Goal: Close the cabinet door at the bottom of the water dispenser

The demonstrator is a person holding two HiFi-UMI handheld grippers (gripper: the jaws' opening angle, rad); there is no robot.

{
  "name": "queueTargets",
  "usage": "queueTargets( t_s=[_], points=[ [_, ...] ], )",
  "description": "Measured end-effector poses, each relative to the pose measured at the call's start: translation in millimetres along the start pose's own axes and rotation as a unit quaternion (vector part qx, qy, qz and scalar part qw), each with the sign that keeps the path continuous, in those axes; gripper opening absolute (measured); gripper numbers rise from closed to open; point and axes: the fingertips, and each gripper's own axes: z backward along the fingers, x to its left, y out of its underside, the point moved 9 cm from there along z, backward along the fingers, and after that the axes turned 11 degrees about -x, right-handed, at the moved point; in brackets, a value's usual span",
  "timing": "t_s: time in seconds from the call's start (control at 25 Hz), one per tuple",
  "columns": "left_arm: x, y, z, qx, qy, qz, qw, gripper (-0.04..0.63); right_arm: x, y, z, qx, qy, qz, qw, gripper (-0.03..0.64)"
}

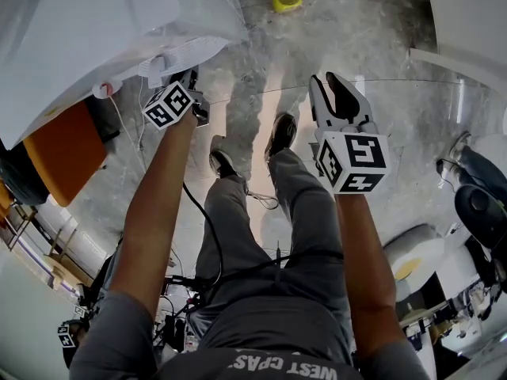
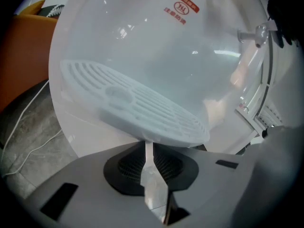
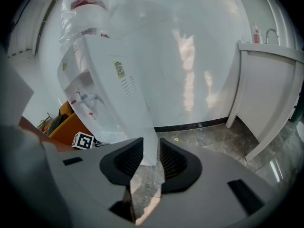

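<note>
Grey marble floor (image 1: pixel 380 46) runs up to the water dispenser (image 1: pixel 111 22) at its far left edge. The left gripper (image 1: pixel 192 81), jaws nearly together with nothing between them, sits just under the drip tray (image 2: pixel 133 103) and is much the nearer. The right gripper (image 1: pixel 329 85), jaws apart and empty, hangs well off. The cabinet door should lie below and ahead of the left gripper; a thin white panel (image 2: pixel 260 99), edge-on to its right, may be it.

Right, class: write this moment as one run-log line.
left gripper: jaws a slit apart, facing drip tray of water dispenser | right gripper: jaws open, empty
</note>
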Motion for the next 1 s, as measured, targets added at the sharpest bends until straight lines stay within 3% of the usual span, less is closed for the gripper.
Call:
queueTargets(
  t_s=[0.2,0.6,0.8,1.0],
  points=[
    [-3.0,3.1,1.2,0.009,-0.004,0.009,0.9999,0.044,2.2,0.0,2.9,0.003,-0.002,-0.001,1.000,0.126],
    [-39.3,3.7,51.8,0.101,0.023,-0.018,0.9944,0.043,19.7,-45.1,18.8,-0.018,-0.014,0.000,1.000,0.124],
    [-70.9,-25.0,93.8,0.118,0.062,-0.037,0.9904,0.038,40.9,-82.2,33.7,-0.040,-0.025,0.001,0.999,0.121],
    [-113.1,-64.6,125.0,0.128,0.133,-0.061,0.9808,0.034,57.4,-122.5,55.6,-0.068,-0.032,0.009,0.997,0.107]
  ],
)
